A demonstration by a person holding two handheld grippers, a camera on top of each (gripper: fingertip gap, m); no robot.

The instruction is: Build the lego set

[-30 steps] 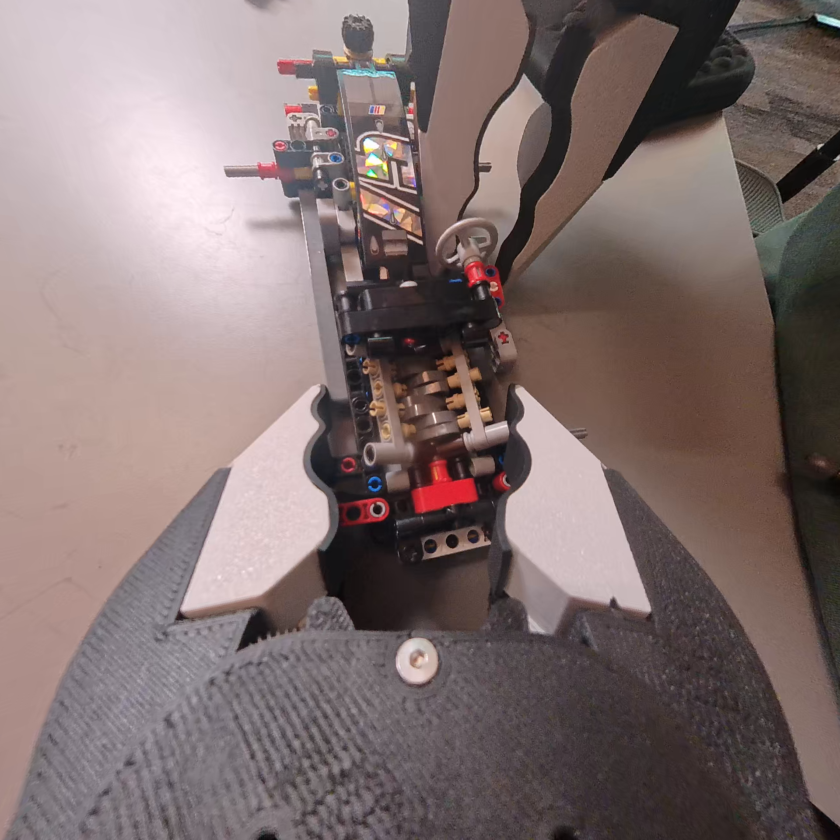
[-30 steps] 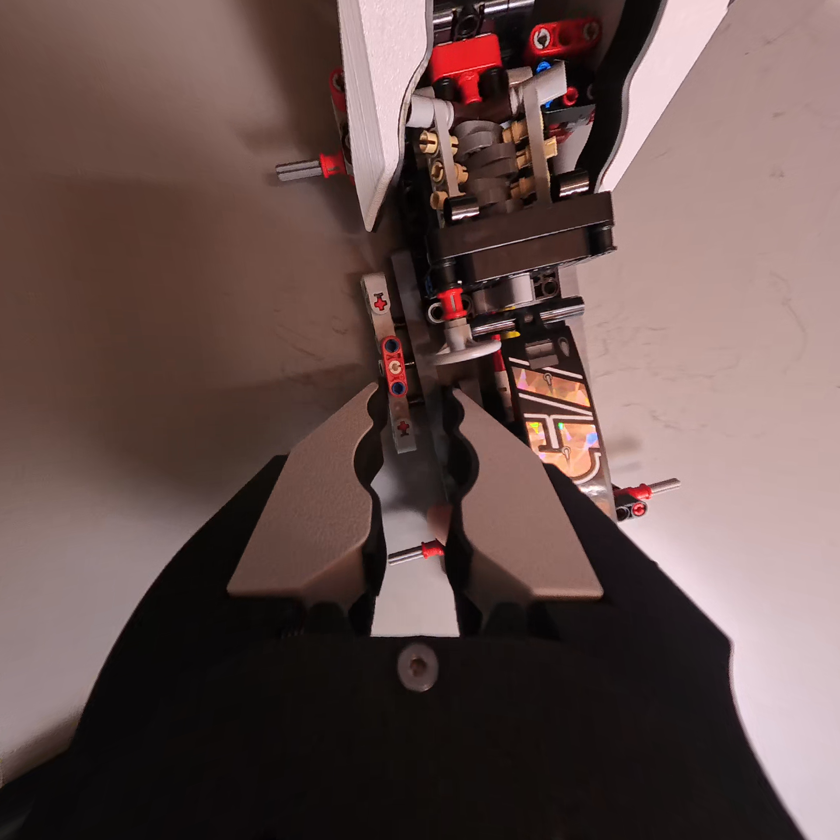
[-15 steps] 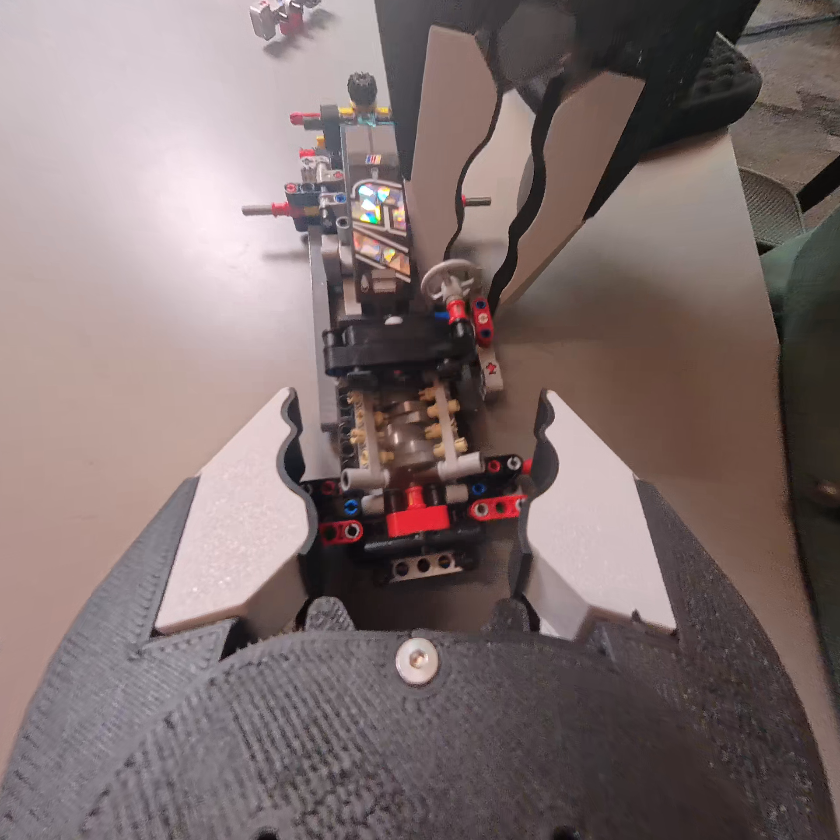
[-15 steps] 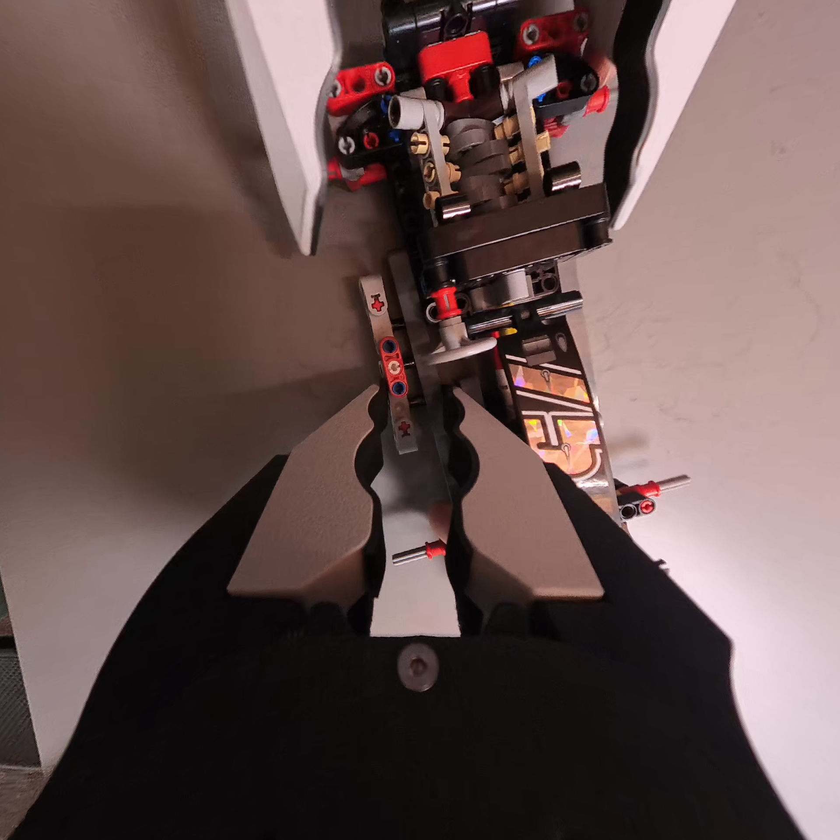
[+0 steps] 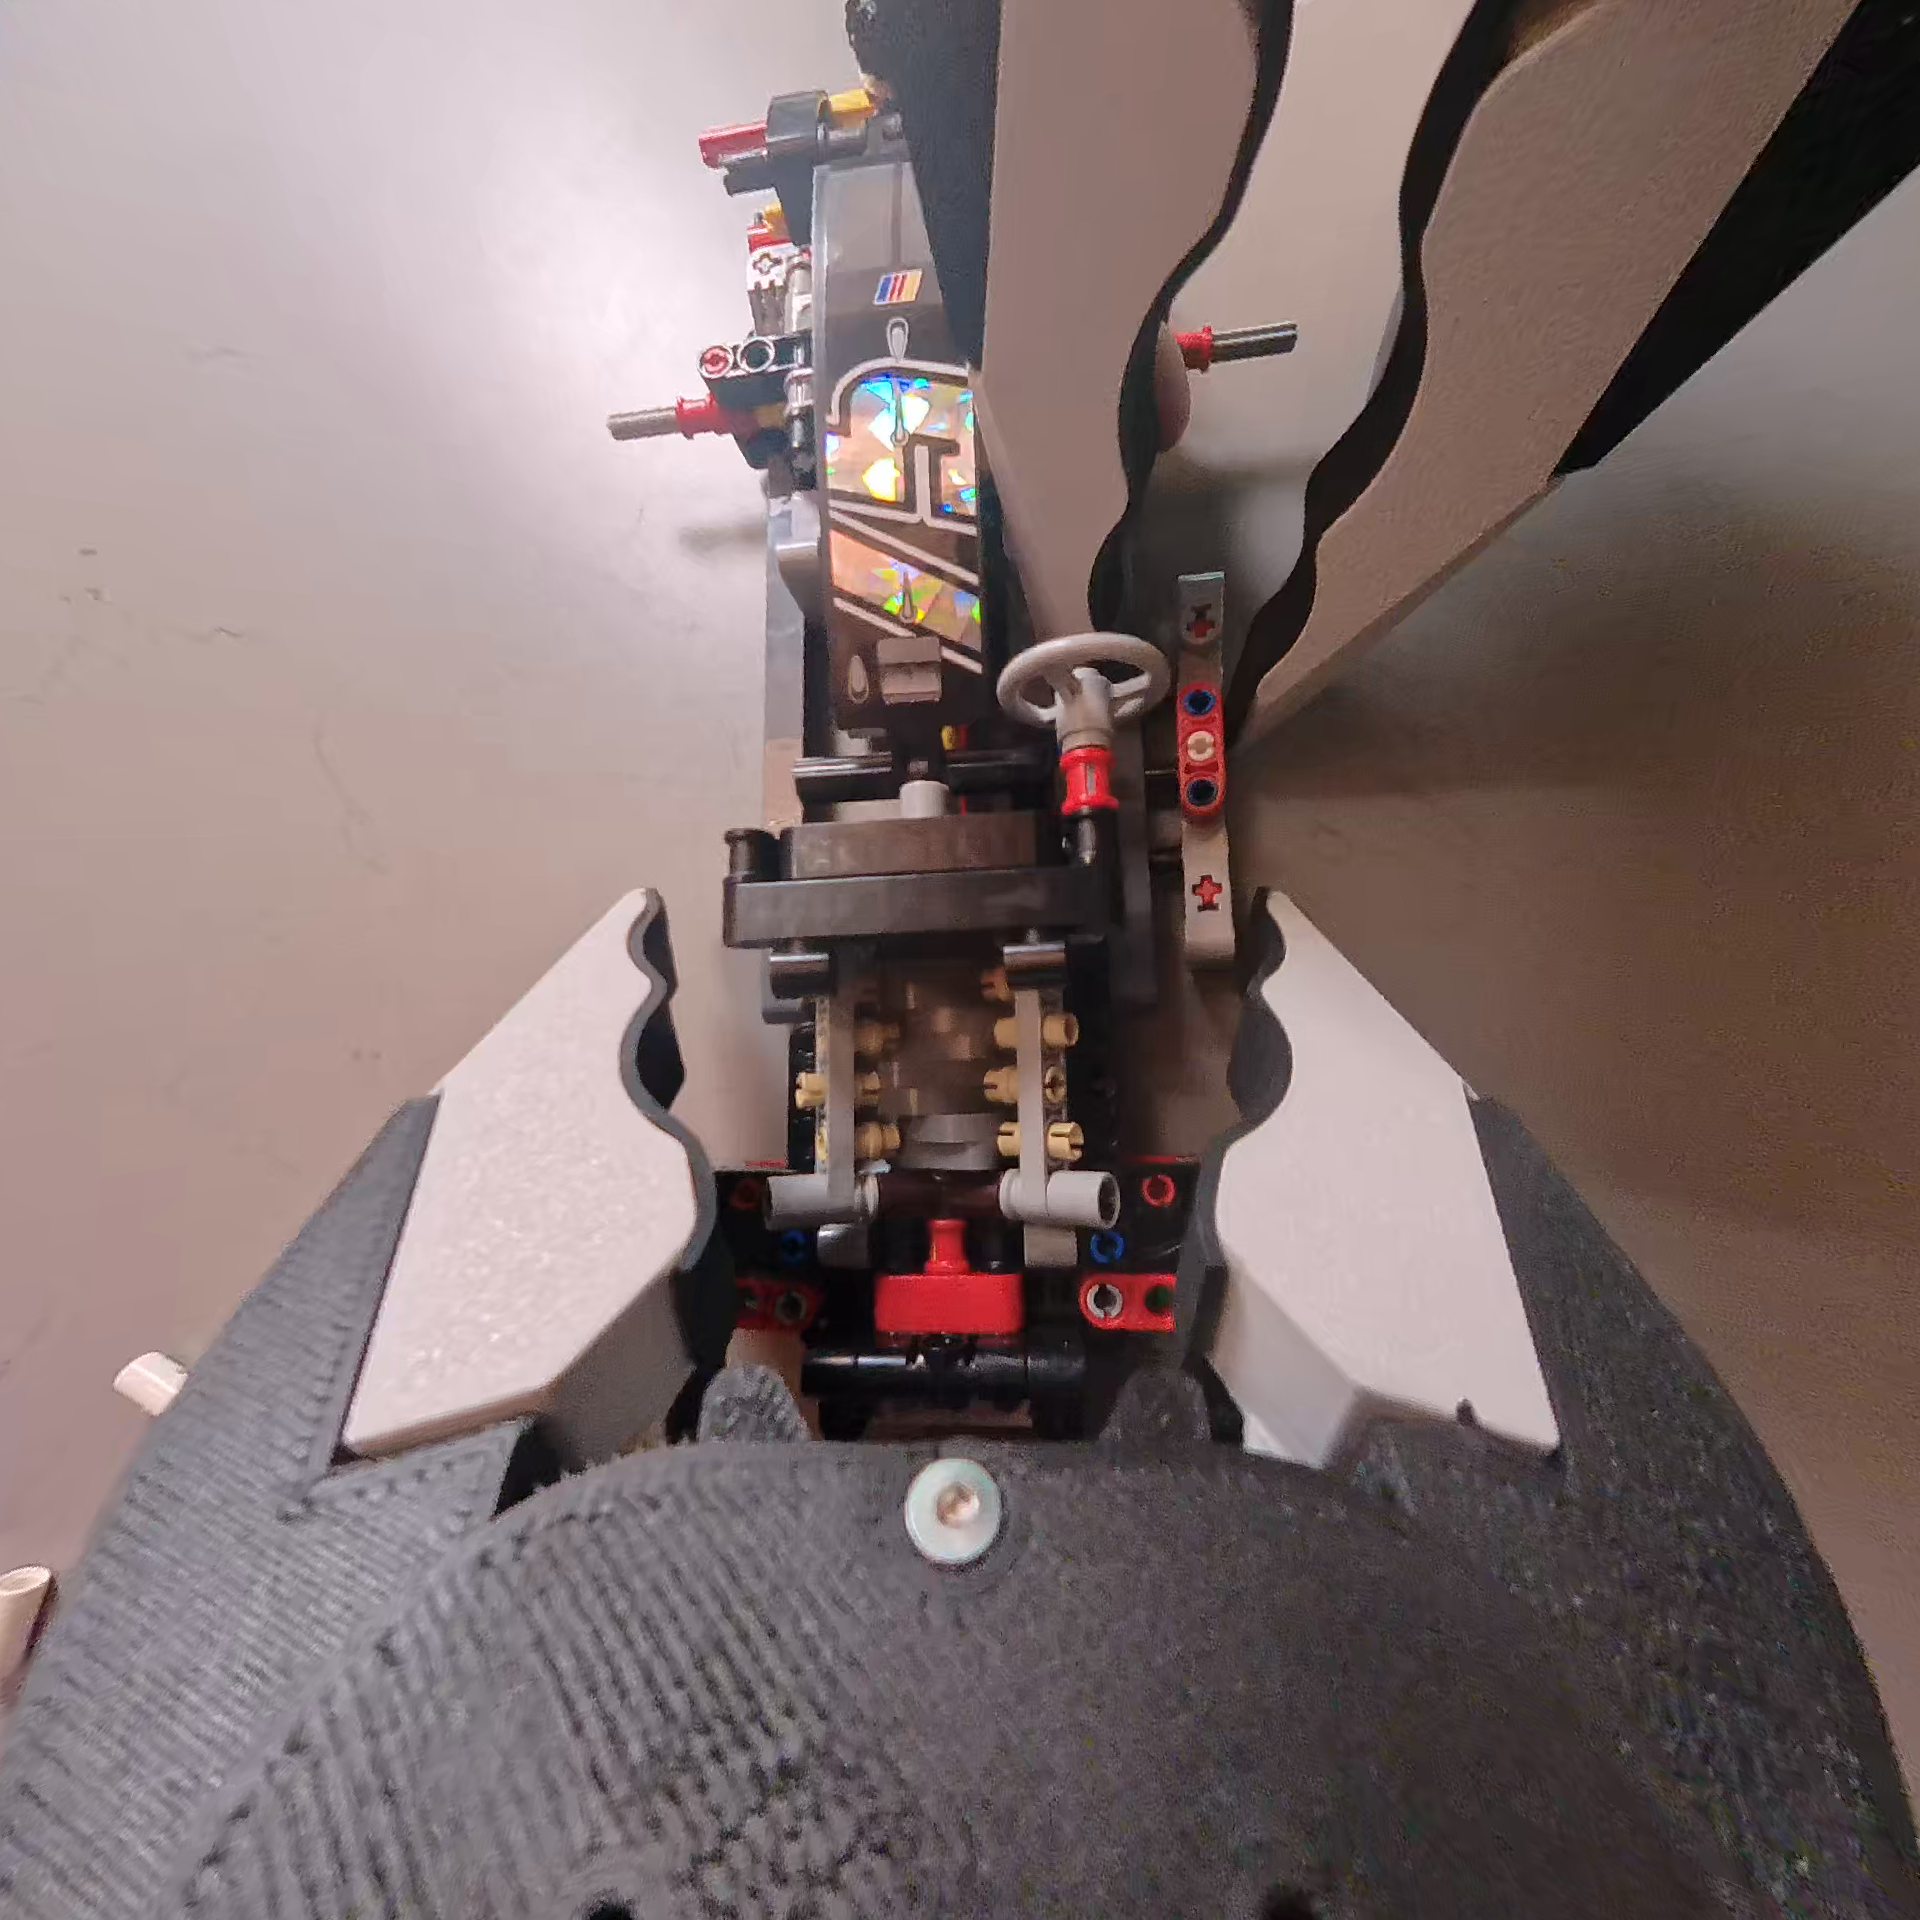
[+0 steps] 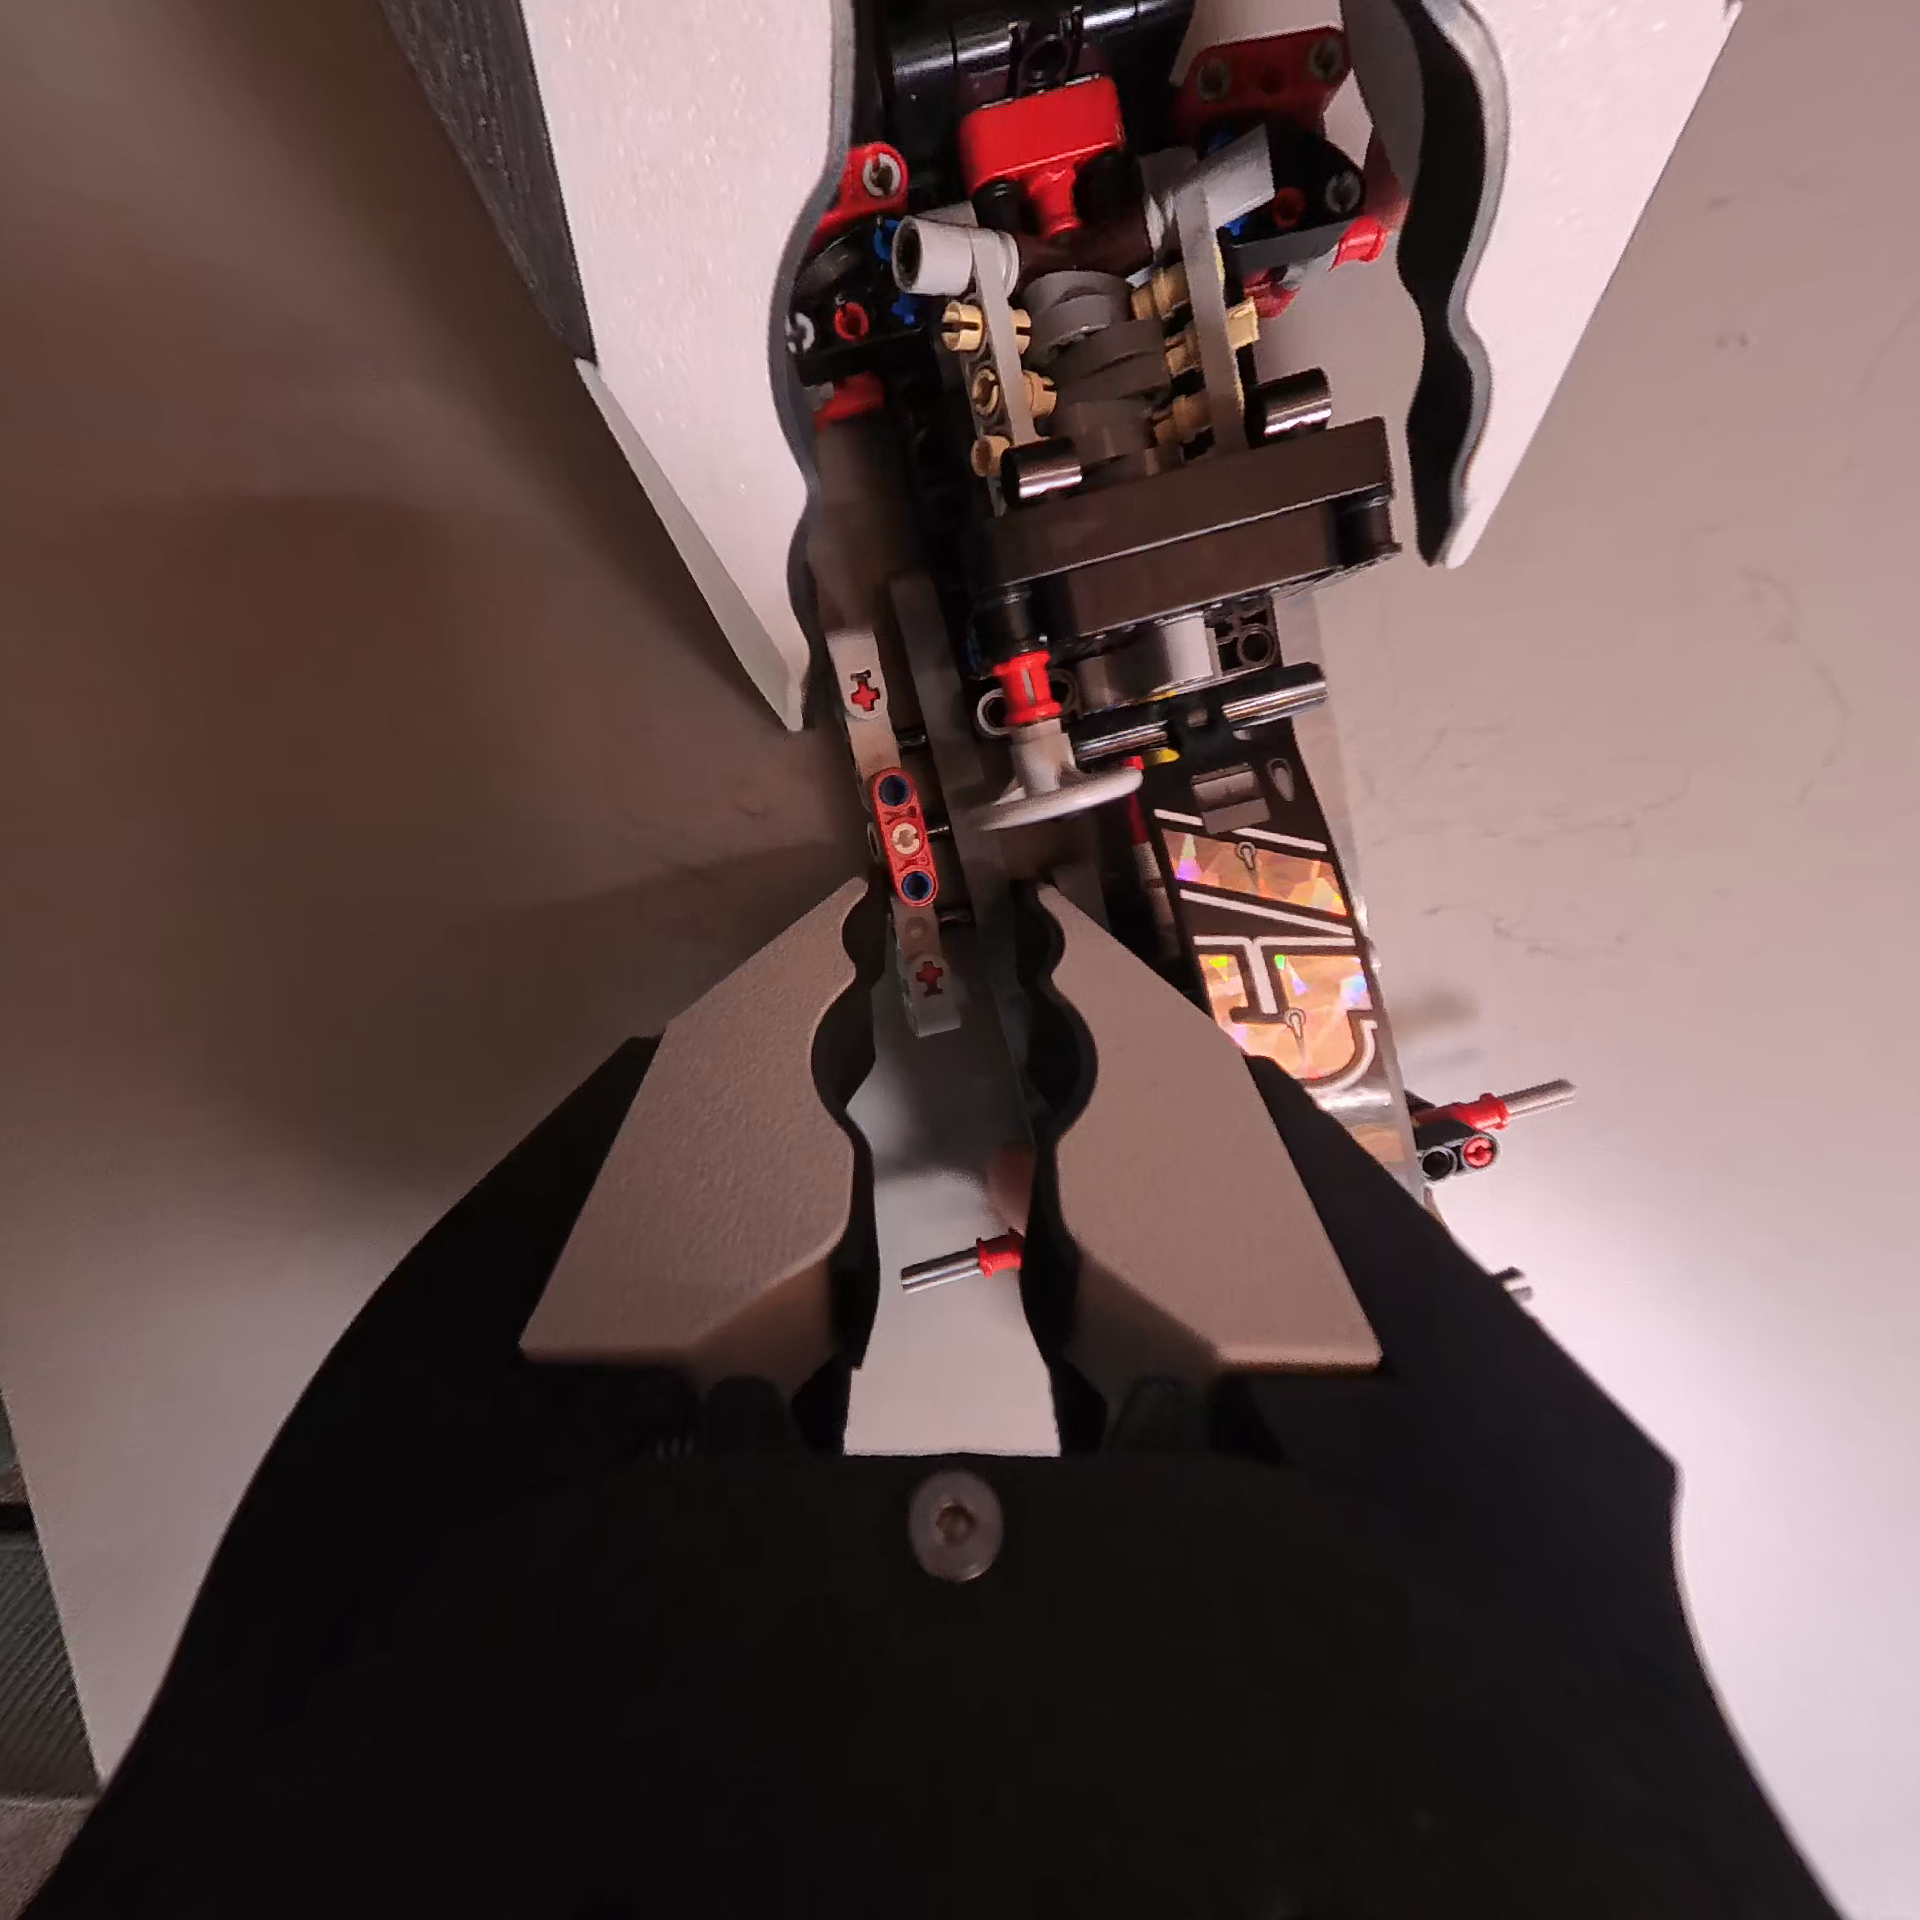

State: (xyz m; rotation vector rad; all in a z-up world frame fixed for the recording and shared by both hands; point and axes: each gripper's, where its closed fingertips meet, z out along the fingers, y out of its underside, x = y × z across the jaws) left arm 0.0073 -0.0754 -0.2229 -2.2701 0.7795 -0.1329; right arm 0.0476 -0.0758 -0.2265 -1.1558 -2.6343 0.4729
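Observation:
A long lego car chassis [image 5: 914, 894] lies on the beige table, with a holographic black panel [image 5: 904, 520], a white steering wheel [image 5: 1081, 675] and an engine block at the rear. My left gripper [image 5: 953, 914] is open. Its fingers flank the rear end closely, by the red side pieces. My right gripper [image 6: 945, 899] comes from the opposite end and is shut on the car's side frame [image 6: 987, 966], together with a light grey beam carrying a small red piece [image 6: 904, 862]. That beam also shows in the left wrist view [image 5: 1203, 748]. The car's front end is hidden under the right gripper.
Two small white parts [image 5: 151, 1382] lie on the table beside the left gripper's body. Axles with red bushes stick out sideways from the car's front [image 5: 665, 421] [image 6: 1507, 1107]. The table edge and darker floor [image 6: 31, 1558] show at the lower left of the right wrist view. The left gripper's tips are roughly 5 cm from the right gripper's.
My left gripper let go of the car's rear, opened and drew back, then moved forward so the rear sits deep between its fingers. The right gripper kept its hold.

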